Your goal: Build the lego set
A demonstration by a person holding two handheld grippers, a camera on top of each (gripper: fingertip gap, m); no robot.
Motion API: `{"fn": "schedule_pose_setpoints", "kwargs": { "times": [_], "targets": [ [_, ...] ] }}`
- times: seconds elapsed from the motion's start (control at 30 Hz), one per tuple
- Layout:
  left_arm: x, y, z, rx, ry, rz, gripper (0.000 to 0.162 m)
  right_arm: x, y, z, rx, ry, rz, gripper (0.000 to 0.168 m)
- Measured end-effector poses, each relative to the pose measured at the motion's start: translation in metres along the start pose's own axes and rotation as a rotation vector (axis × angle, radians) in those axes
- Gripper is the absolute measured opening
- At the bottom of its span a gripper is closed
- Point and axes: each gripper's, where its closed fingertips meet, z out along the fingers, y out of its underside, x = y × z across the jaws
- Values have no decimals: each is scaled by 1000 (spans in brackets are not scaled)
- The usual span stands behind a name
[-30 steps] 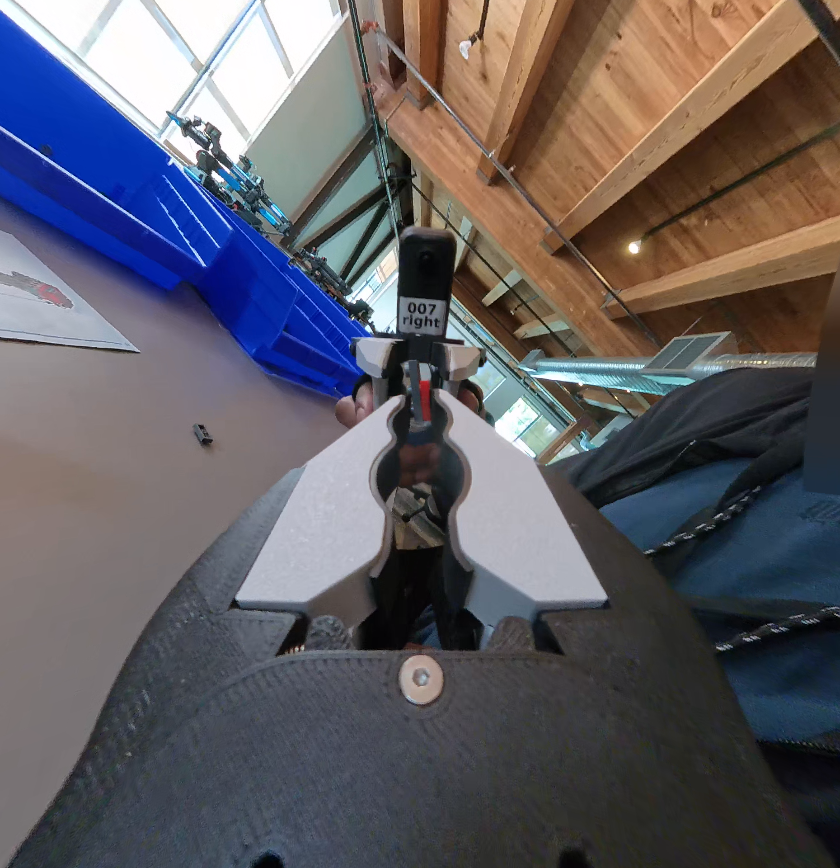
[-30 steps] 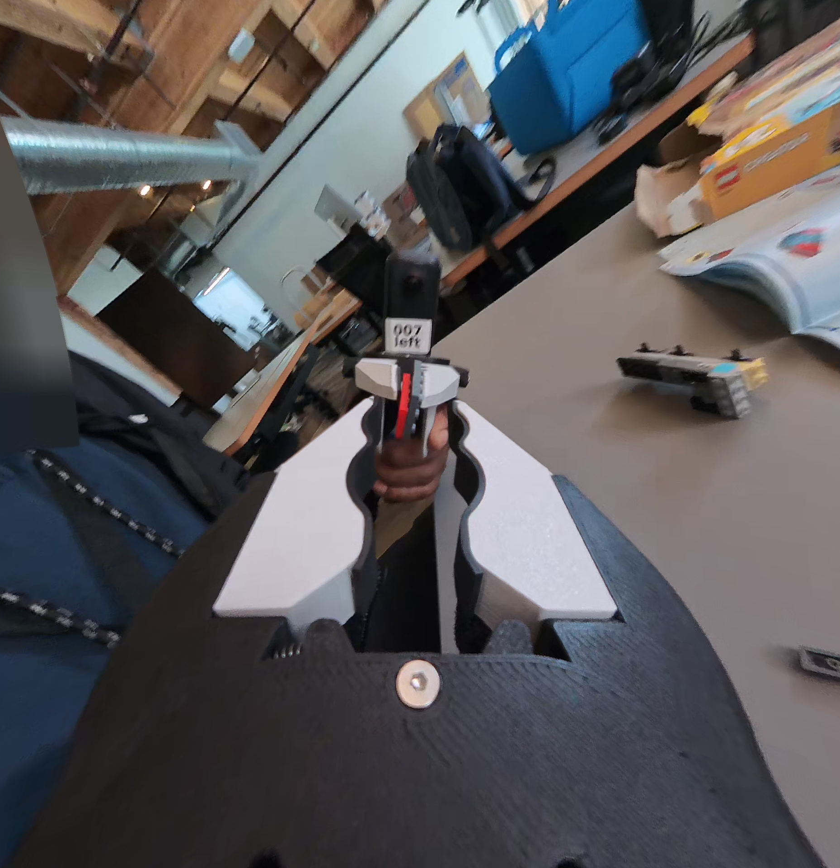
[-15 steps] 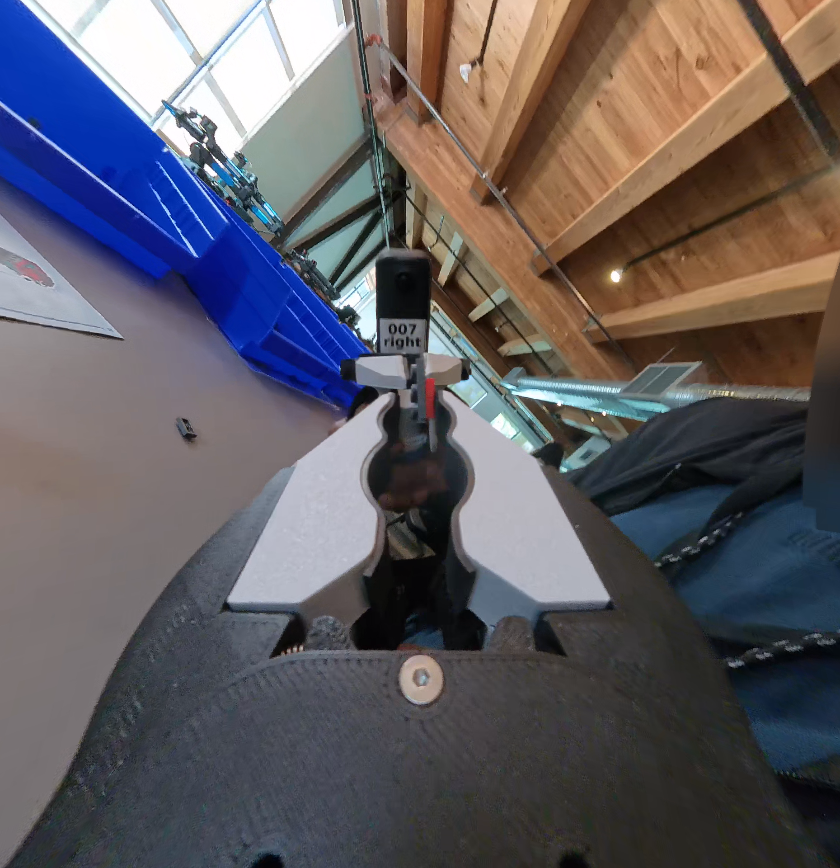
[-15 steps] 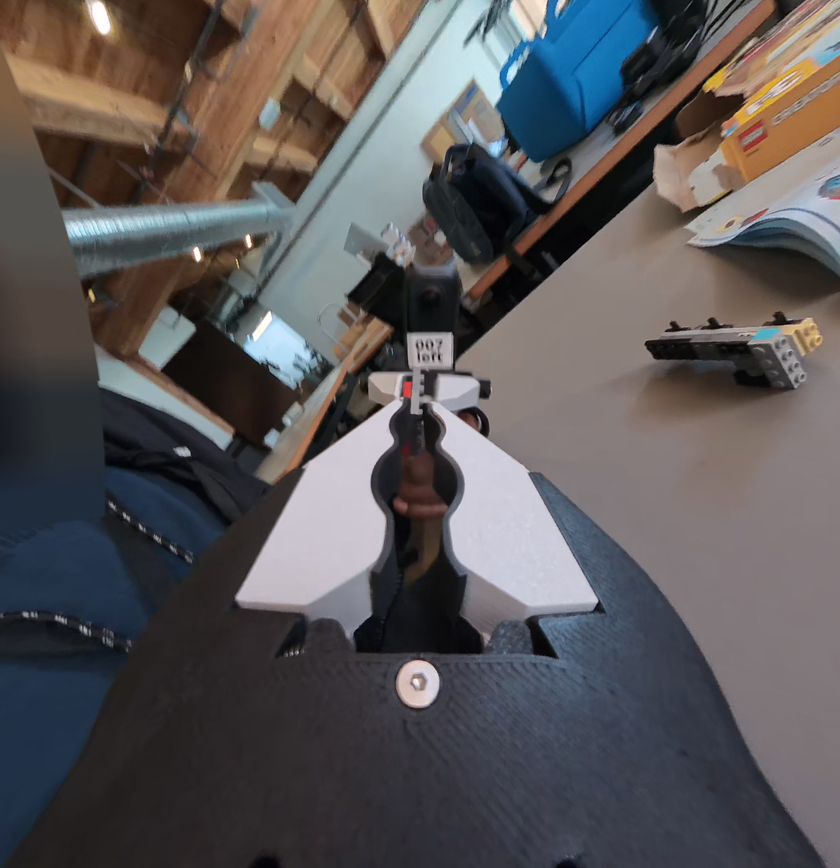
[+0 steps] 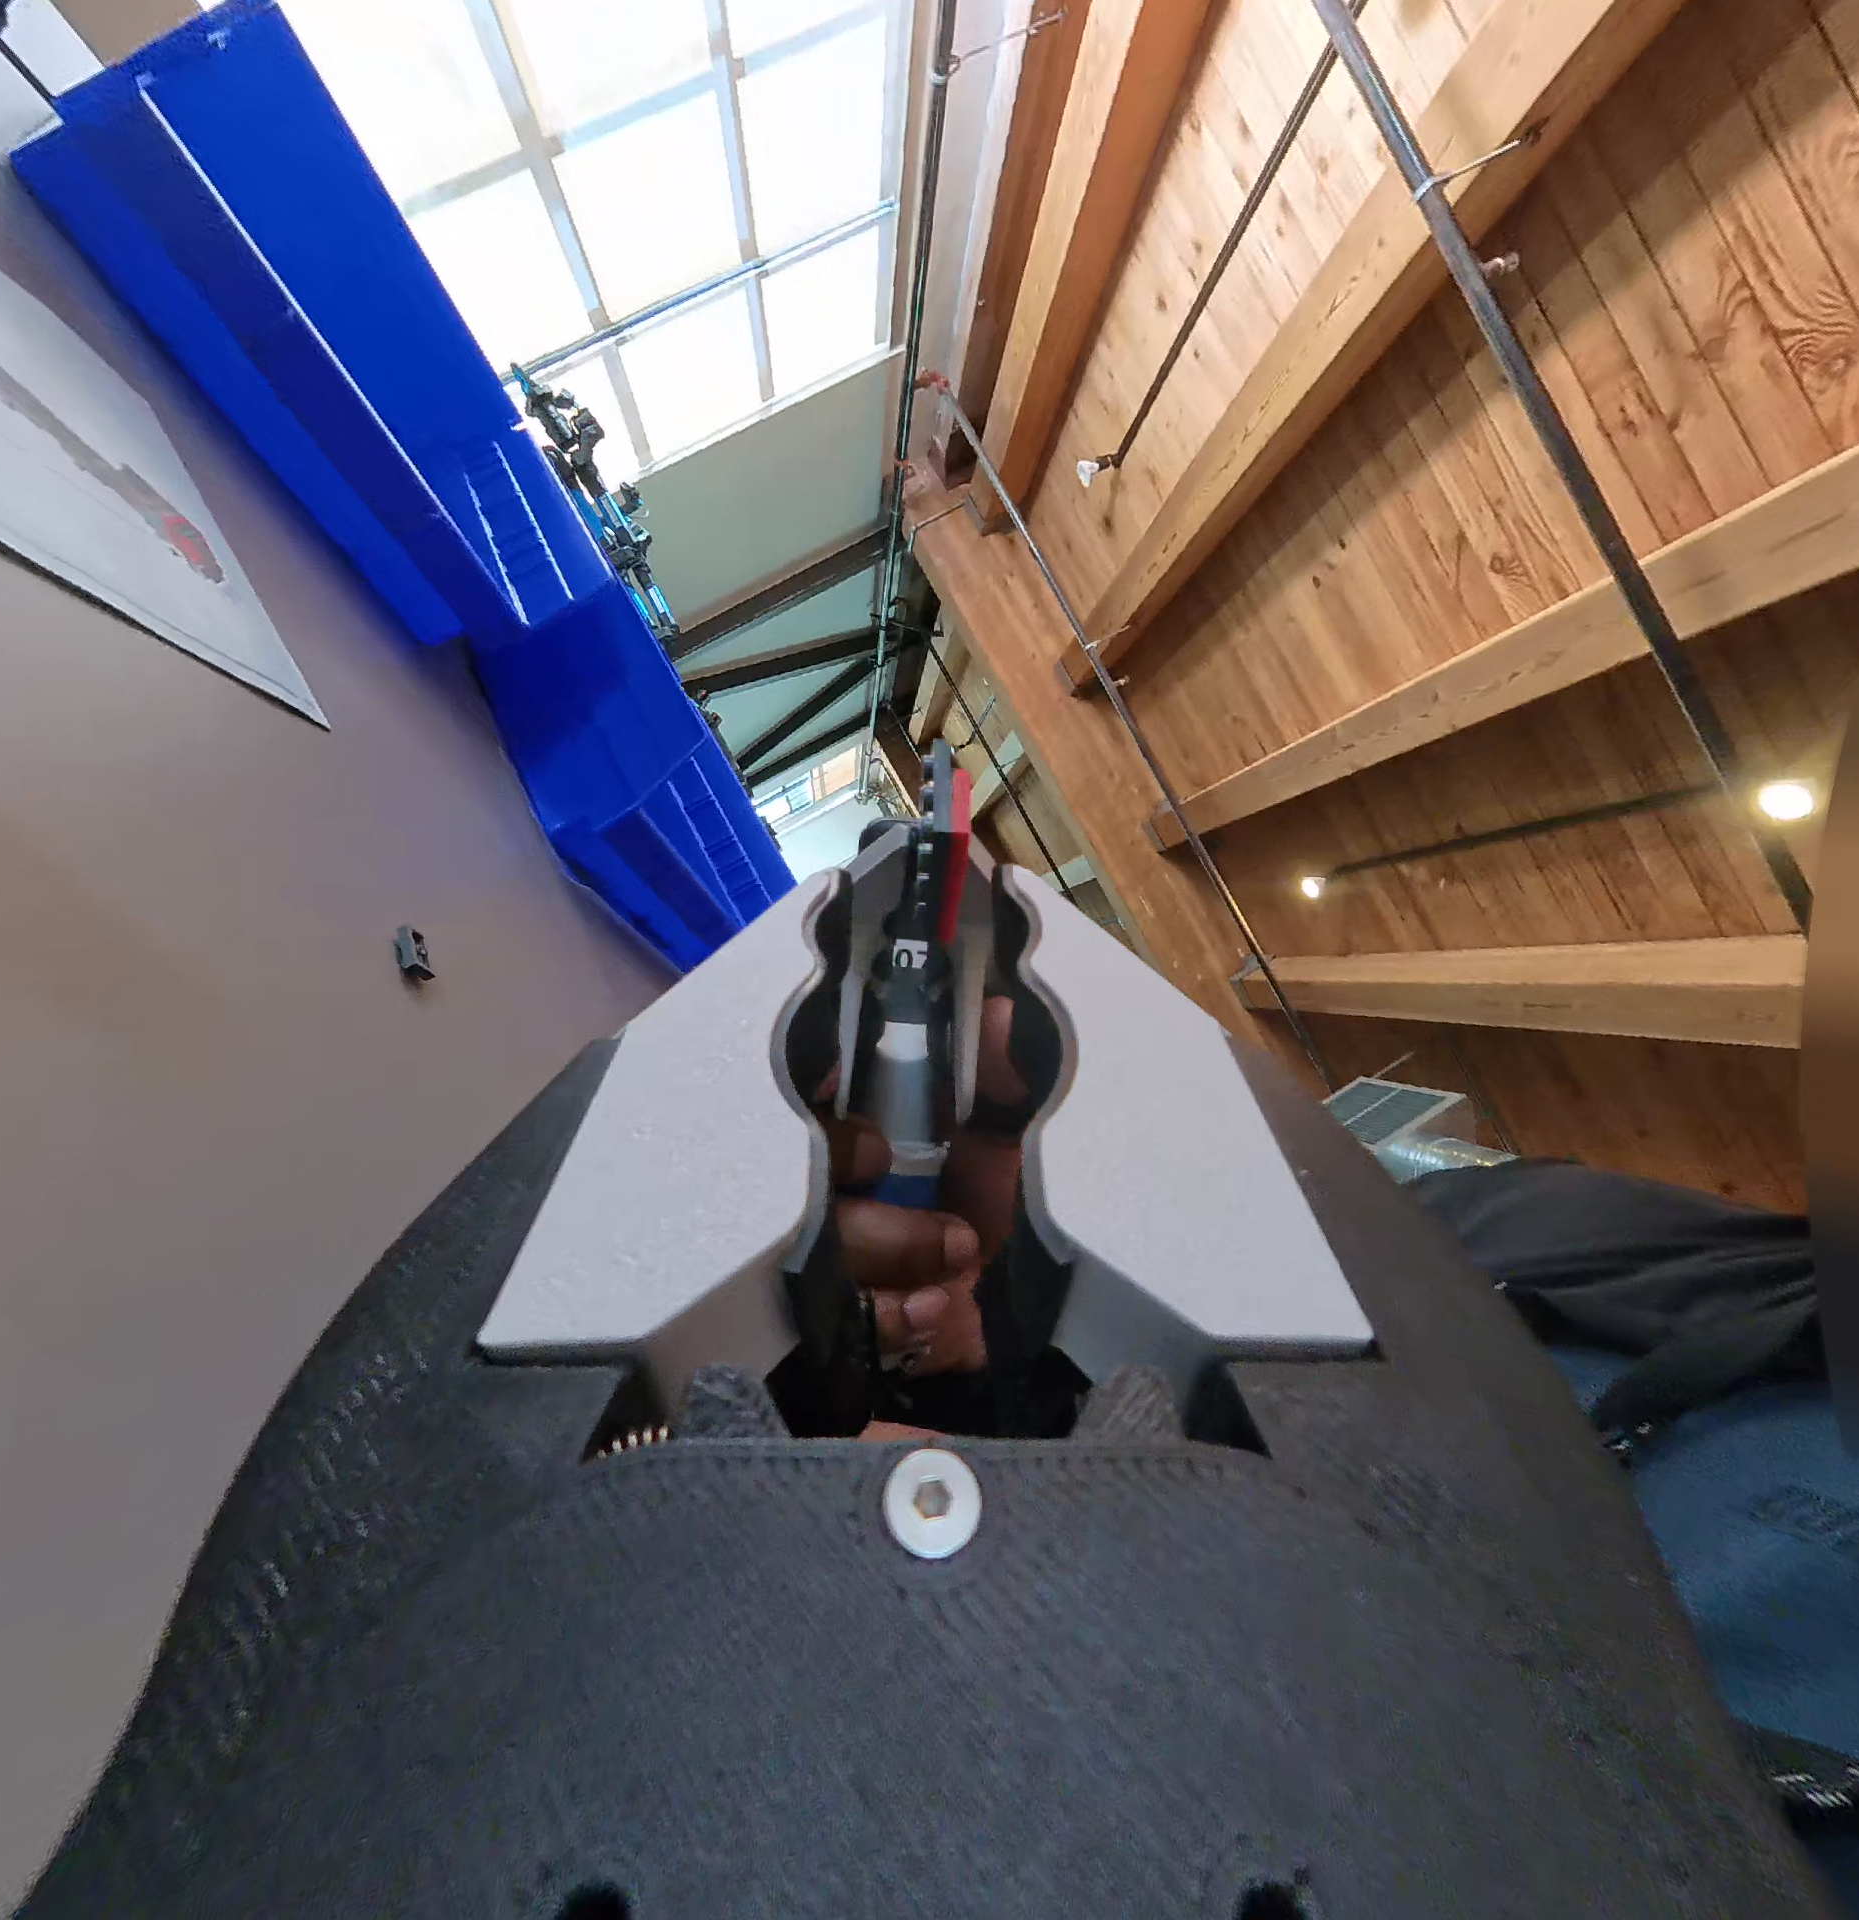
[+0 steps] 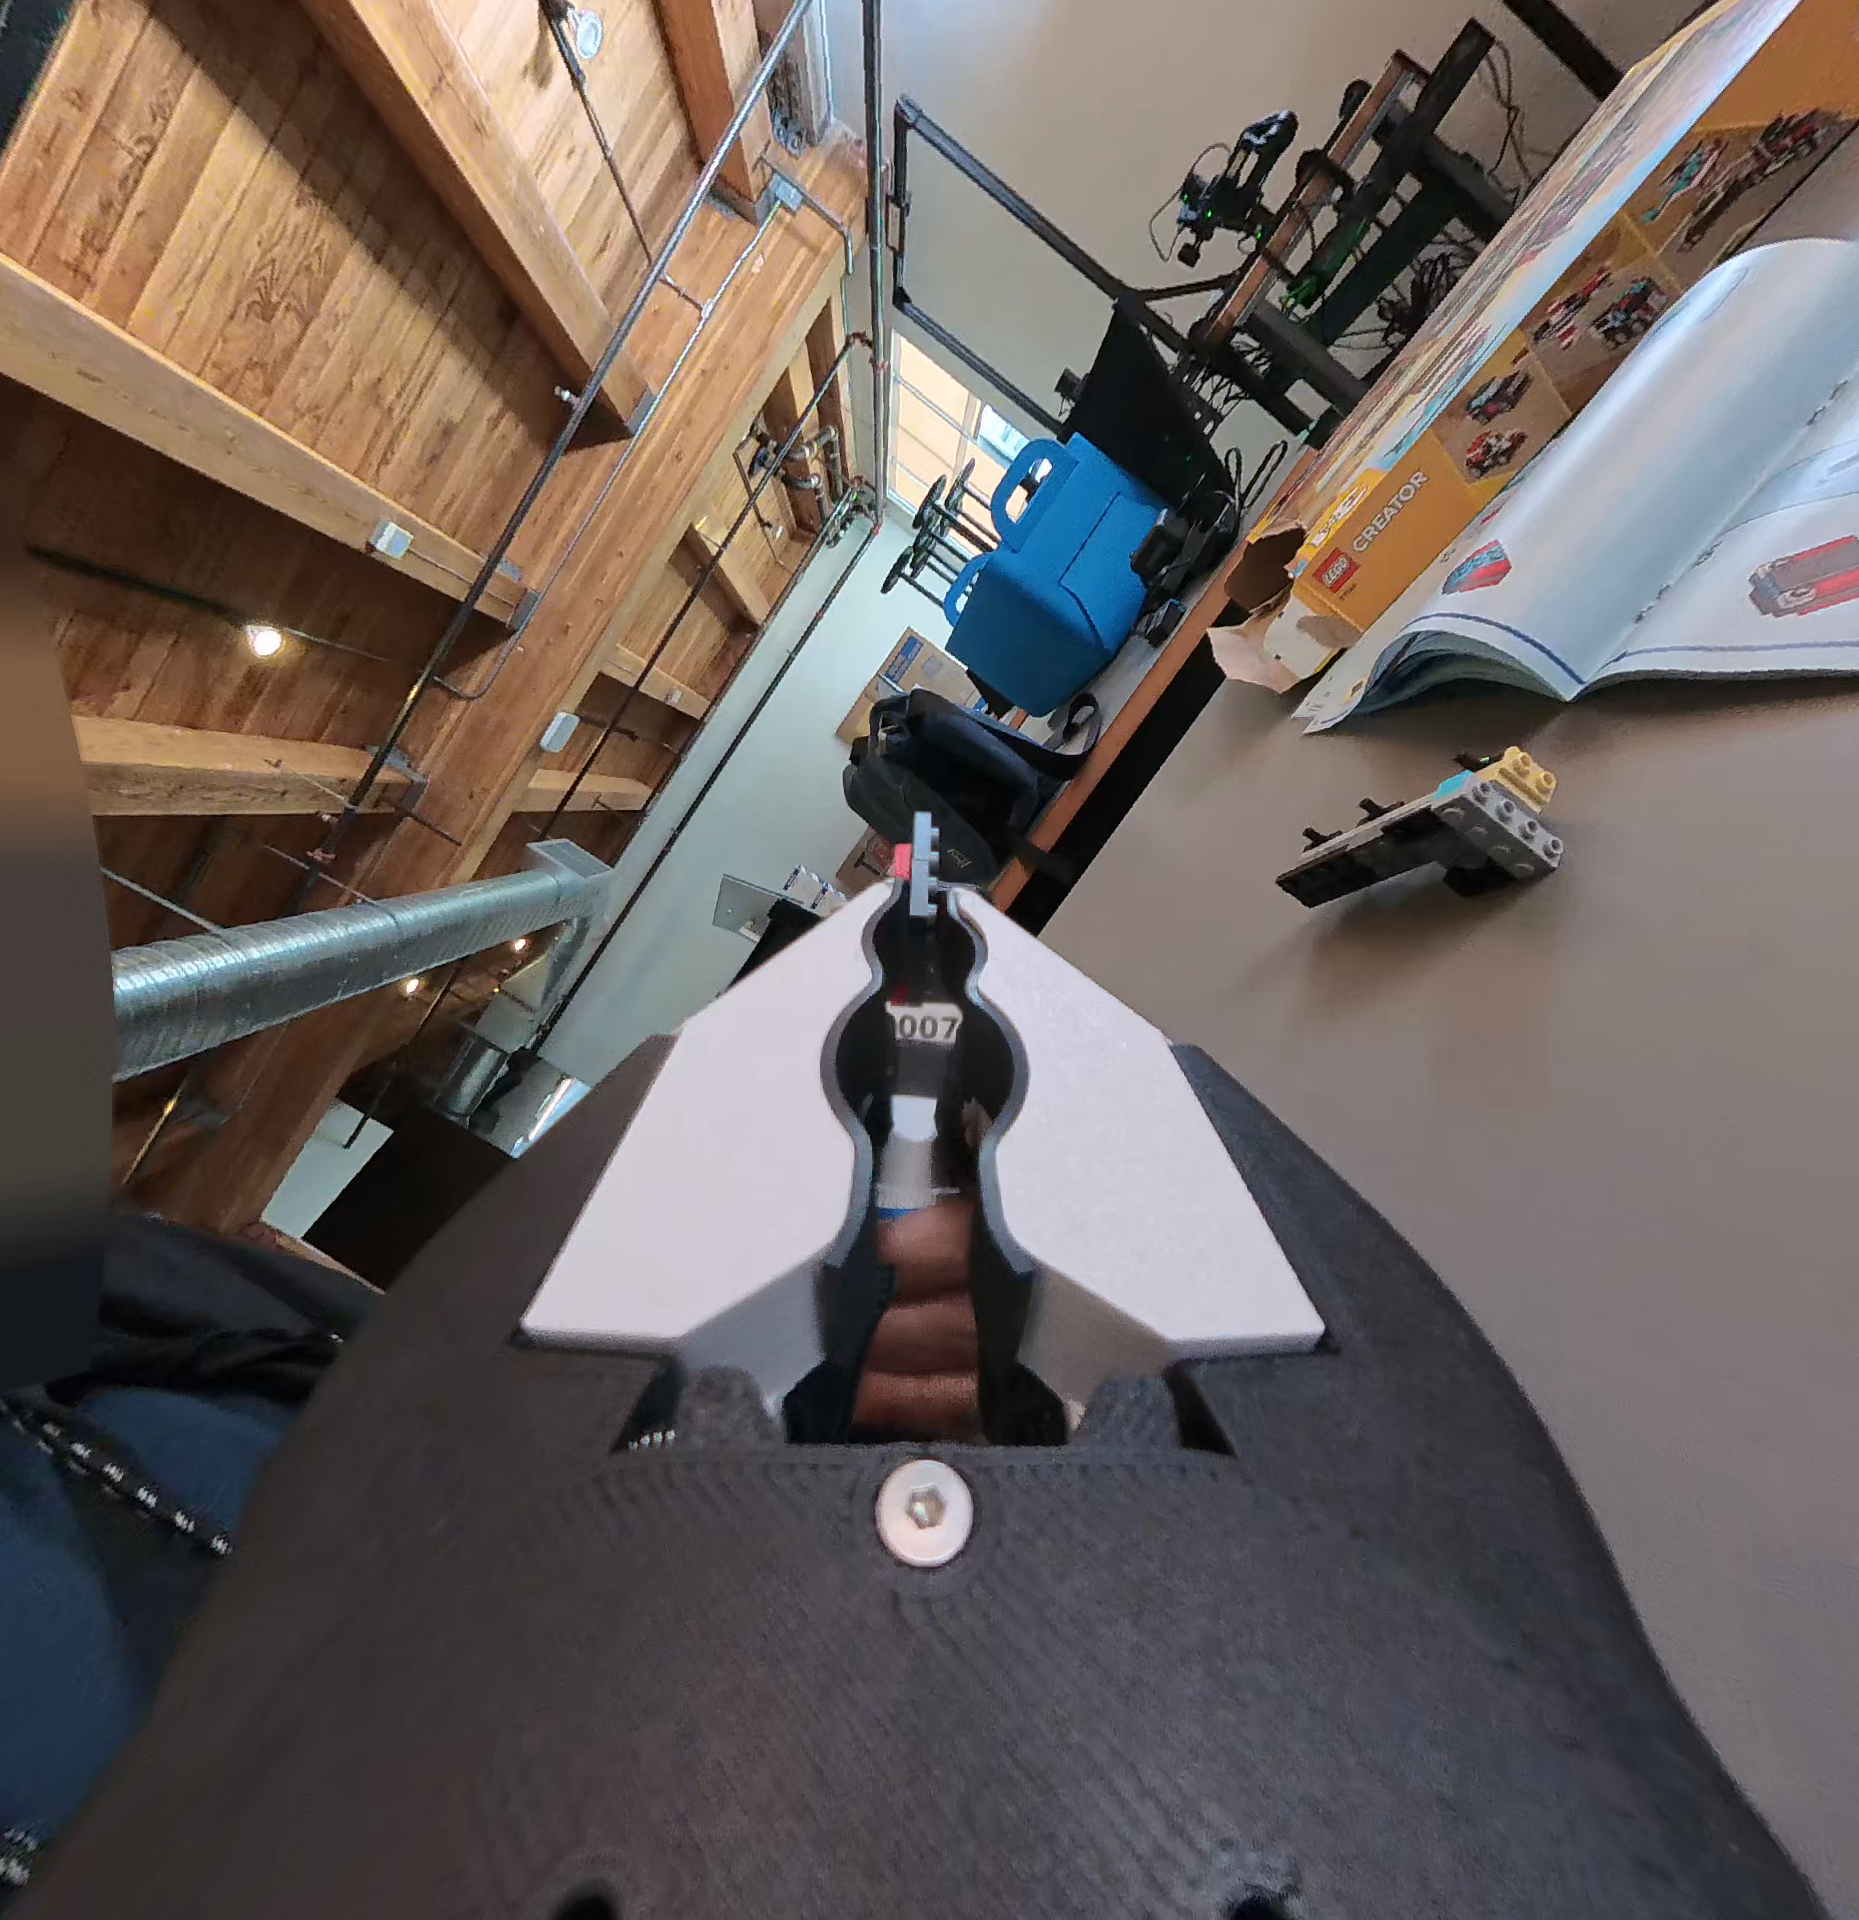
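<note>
My two grippers face each other tip to tip above the brown table [image 6: 1527,1195]. A thin grey studded plate [image 6: 923,868] with a small red piece [image 6: 901,858] against it stands up between the tips. My right gripper [image 6: 923,899] is shut narrowly on the grey plate. My left gripper [image 5: 920,888] is closed around the red piece [image 5: 954,847] and the grey plate [image 5: 933,805]; the exact contact is hidden. The right gripper's fingers [image 5: 854,997] show through the left one's gap. A partial build [image 6: 1424,831] of black plate, grey and yellow bricks lies on the table.
An open instruction booklet [image 6: 1683,582] and the yellow set box [image 6: 1507,395] lie behind the build. A small black piece [image 5: 414,951] lies on the table near blue bins [image 5: 592,707] and a printed sheet [image 5: 73,468]. A person's dark blue jacket [image 5: 1683,1455] is close by.
Both grippers have tilted upward, so both views now show more ceiling. The right gripper's gap narrowed since one second ago. The grey and red pieces now stand above the fingertips.
</note>
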Motion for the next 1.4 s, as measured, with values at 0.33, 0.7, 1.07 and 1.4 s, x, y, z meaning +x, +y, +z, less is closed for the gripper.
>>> {"fn": "schedule_pose_setpoints", "kwargs": {
  "times": [0.33,0.7,1.07,1.4],
  "targets": [
    [-3,-4,-4,34,-15,-1,7,7,8,0,-55,40,-25,20],
    [-31,5,-13,-52,-175,-39,7,82,7,-89,-547,509,-583,27],
    [-40,25,-9,-157,-225,-61,8,132,6,-75,-749,625,-788,32],
    [-38,26,-11,-170,-191,-103,8,140,11,-72,-830,589,-811,18]
  ]
}}
